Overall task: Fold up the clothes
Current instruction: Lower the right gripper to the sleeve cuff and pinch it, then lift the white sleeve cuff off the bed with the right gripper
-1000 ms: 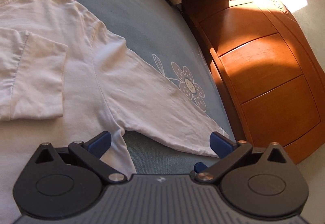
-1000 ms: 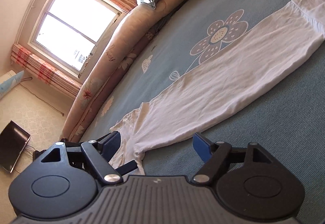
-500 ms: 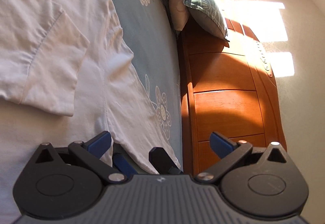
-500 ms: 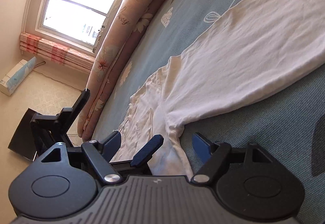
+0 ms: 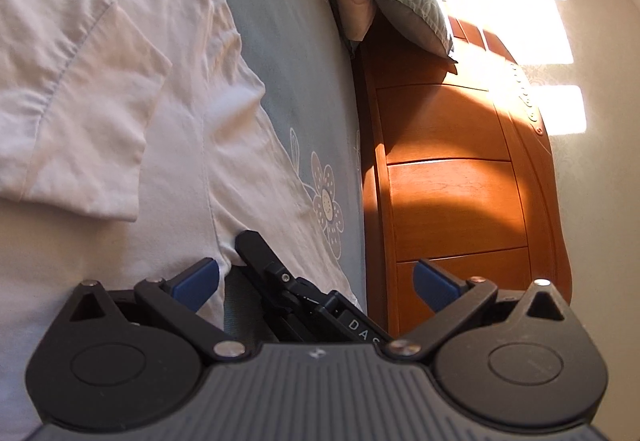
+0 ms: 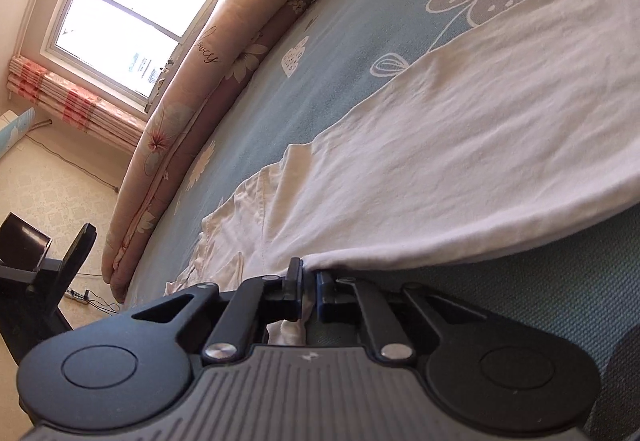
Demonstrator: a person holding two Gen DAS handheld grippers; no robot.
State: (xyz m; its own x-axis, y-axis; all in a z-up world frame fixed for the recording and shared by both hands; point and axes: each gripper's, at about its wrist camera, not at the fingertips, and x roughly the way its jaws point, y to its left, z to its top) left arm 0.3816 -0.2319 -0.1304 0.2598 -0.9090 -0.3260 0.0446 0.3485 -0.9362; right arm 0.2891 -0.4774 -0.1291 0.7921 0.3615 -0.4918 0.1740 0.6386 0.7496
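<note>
A white long-sleeved shirt (image 5: 224, 145) lies flat on the blue flowered bedsheet (image 5: 280, 41). One sleeve (image 5: 80, 101) is folded across its body. The other sleeve (image 6: 480, 161) stretches out over the sheet. My right gripper (image 6: 309, 277) is shut on the shirt fabric at the underarm, where that sleeve meets the body. My left gripper (image 5: 316, 277) hangs open just above the same spot, with nothing held. The black right gripper (image 5: 272, 273) reaches in between its blue pads (image 5: 198, 277). A black finger of the left gripper (image 6: 80, 241) shows at the left edge of the right wrist view.
An orange wooden headboard (image 5: 452, 181) borders the bed on the right. Pillows (image 5: 408, 9) lean at its top. A rolled floral quilt (image 6: 192, 89) runs along the far bed edge below a window (image 6: 132, 13). A dark box (image 6: 24, 241) sits on the floor.
My right gripper has moved up to the underarm and shut on the fabric; it was open before. My left gripper has swung towards the headboard, and the right gripper now reaches further between its fingers.
</note>
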